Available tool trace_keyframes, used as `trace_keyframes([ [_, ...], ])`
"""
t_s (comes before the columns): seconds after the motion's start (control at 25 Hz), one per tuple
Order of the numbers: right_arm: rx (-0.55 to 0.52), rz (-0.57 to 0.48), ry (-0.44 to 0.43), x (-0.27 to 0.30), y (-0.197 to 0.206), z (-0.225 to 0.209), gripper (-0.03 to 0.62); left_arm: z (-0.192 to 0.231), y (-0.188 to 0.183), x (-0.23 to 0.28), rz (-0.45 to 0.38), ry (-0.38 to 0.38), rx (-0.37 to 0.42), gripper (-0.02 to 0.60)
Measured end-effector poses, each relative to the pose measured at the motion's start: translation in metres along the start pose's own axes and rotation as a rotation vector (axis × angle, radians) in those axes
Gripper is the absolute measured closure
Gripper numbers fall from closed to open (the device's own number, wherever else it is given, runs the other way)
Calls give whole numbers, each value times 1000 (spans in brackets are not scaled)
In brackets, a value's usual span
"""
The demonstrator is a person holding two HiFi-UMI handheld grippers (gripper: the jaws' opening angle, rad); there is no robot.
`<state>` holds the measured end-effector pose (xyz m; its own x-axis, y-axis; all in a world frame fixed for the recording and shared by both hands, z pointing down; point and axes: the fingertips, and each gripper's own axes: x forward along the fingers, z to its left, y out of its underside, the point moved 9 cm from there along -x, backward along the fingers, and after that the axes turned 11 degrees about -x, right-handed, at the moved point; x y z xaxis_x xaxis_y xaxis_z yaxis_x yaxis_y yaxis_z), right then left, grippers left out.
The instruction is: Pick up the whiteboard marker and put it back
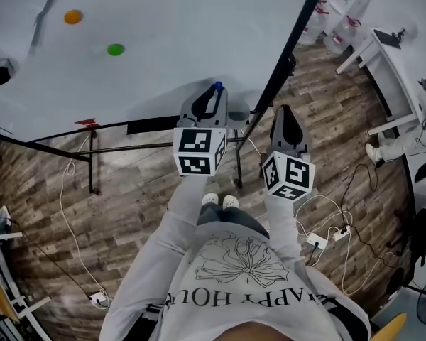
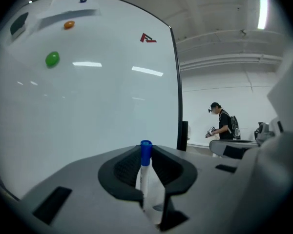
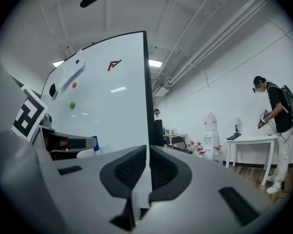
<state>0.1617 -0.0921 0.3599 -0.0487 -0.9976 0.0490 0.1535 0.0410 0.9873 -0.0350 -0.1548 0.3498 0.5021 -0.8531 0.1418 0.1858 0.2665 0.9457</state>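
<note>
**Operator:** Fig. 1: where is the whiteboard marker, and what holds it?

**Legend:** Your left gripper (image 2: 146,162) pinches the whiteboard marker (image 2: 144,174) by its white barrel. The blue cap points to twelve o'clock, just proud of the pads. The marker is held in the air in front of the whiteboard (image 2: 97,96). Your right gripper (image 3: 147,167), at three o'clock of the left one in the head view, has its jaws pressed together on nothing.

**Operator:** How will it handle?

**Legend:** Judge it light, stiff and smooth-sided. A round plastic barrel can swivel or slide between flat pads. Your hold on the barrel below the cap suits it, since the cap alone might pull off.

**Operator:** Is there a container to return it to?

**Legend:** None shows plainly. In the left gripper view a pale ledge (image 2: 63,13) on the board, at eleven o'clock of the cap, carries a small blue object (image 2: 83,0). Whether the ledge is a tray cannot be told. A green magnet (image 2: 52,59) and an orange magnet (image 2: 69,25) sit near ten o'clock.
</note>
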Motion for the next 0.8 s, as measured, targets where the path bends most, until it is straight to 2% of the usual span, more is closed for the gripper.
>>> trace_keyframes([
  [0.2, -5, -15, -57, 6, -6, 22, 576, 22, -17, -27, -38, -65, 42, 517],
  [0.4, -3, -14, -103, 11, -5, 38, 575, 47, -18, -45, -24, -155, 115, 517],
  [0.6, -8, -10, -128, 12, -2, 48, 576, 62, -8, -51, 45, -243, 301, 517],
  [0.8, -1, 16, -117, 14, 6, 45, 576, 67, 19, -37, 155, -289, 501, 517],
])
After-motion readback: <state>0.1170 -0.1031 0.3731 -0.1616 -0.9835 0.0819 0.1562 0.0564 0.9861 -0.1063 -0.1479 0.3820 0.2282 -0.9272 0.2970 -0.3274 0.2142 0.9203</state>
